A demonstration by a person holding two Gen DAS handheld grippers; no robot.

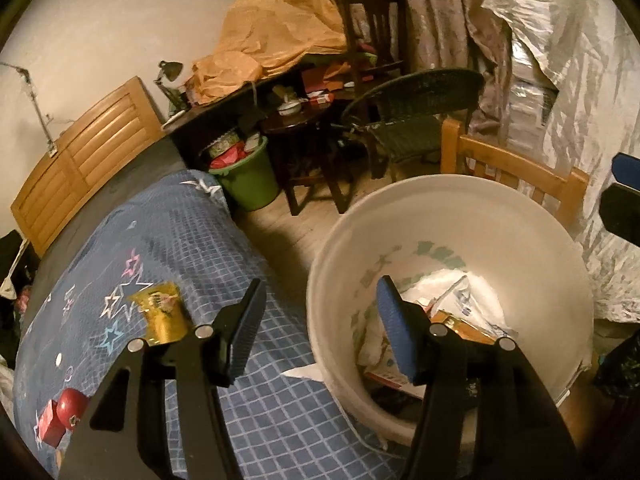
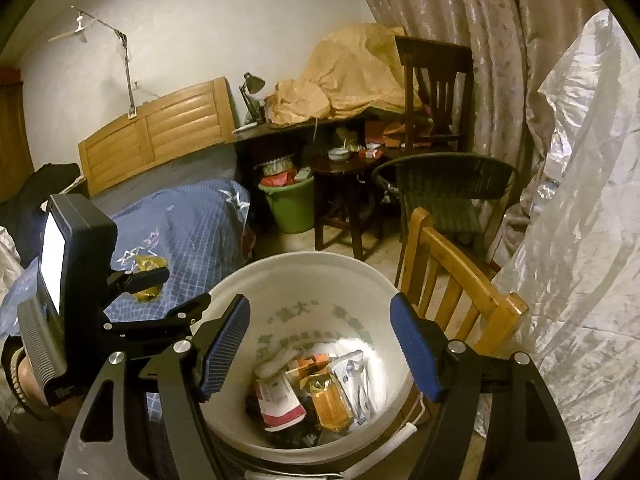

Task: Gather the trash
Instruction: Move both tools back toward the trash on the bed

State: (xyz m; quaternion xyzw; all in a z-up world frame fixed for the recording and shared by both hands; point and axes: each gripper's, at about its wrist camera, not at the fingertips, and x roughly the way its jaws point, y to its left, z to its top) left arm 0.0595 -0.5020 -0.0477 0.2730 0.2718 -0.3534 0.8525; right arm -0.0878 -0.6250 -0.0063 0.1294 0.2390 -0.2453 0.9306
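Observation:
A white bucket [image 1: 532, 256] stands beside the bed and holds several wrappers and papers [image 2: 320, 388]; it also shows in the right wrist view [image 2: 288, 276]. A gold wrapper [image 1: 162, 312] lies on the blue checked bedspread [image 1: 192, 240]; it shows in the right wrist view too [image 2: 146, 266]. A red box and a red round object [image 1: 64, 410] lie at the bed's near left. My left gripper [image 1: 320, 320] is open and empty, over the bed edge and bucket rim. My right gripper [image 2: 320, 344] is open and empty above the bucket's mouth. The left gripper [image 2: 160, 292] appears left of the bucket.
A light wooden chair [image 2: 452, 280] stands right behind the bucket. A green bin [image 1: 250, 176] full of things, a dark stool [image 1: 304, 148], a wicker chair [image 1: 416, 116] and a cluttered desk stand beyond. Silver plastic sheeting [image 2: 580, 208] hangs on the right.

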